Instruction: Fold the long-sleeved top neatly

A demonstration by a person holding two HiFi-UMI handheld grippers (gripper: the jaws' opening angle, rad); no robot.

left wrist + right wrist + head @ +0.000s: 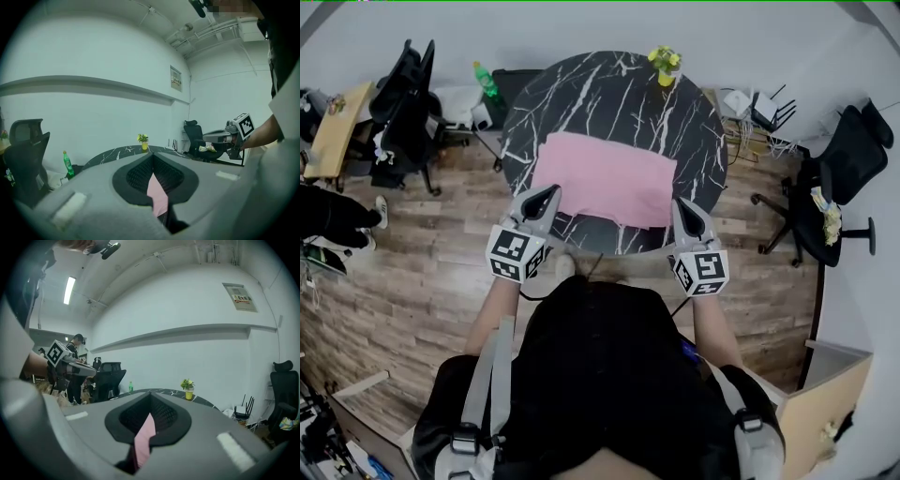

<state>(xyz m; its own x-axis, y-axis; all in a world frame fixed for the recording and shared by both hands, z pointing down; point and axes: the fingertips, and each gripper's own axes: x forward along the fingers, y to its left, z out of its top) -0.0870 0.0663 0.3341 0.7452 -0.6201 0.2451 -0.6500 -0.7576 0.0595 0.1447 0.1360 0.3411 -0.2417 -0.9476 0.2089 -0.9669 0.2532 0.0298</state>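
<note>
The pink long-sleeved top point(605, 178) lies folded to a flat rectangle on the round black marble table point(581, 89). My left gripper point(549, 194) is shut on the top's near left corner. My right gripper point(680, 204) is shut on its near right corner. Pink cloth point(157, 196) hangs pinched between the closed jaws in the left gripper view, and pink cloth point(143, 438) does the same in the right gripper view. The near edge is lifted slightly off the table.
A small yellow pot with a plant point(665, 66) stands at the table's far edge. A green bottle point(486, 80) and black office chairs point(408, 108) are at the left, another black office chair point(844, 178) at the right. Wooden floor surrounds the table.
</note>
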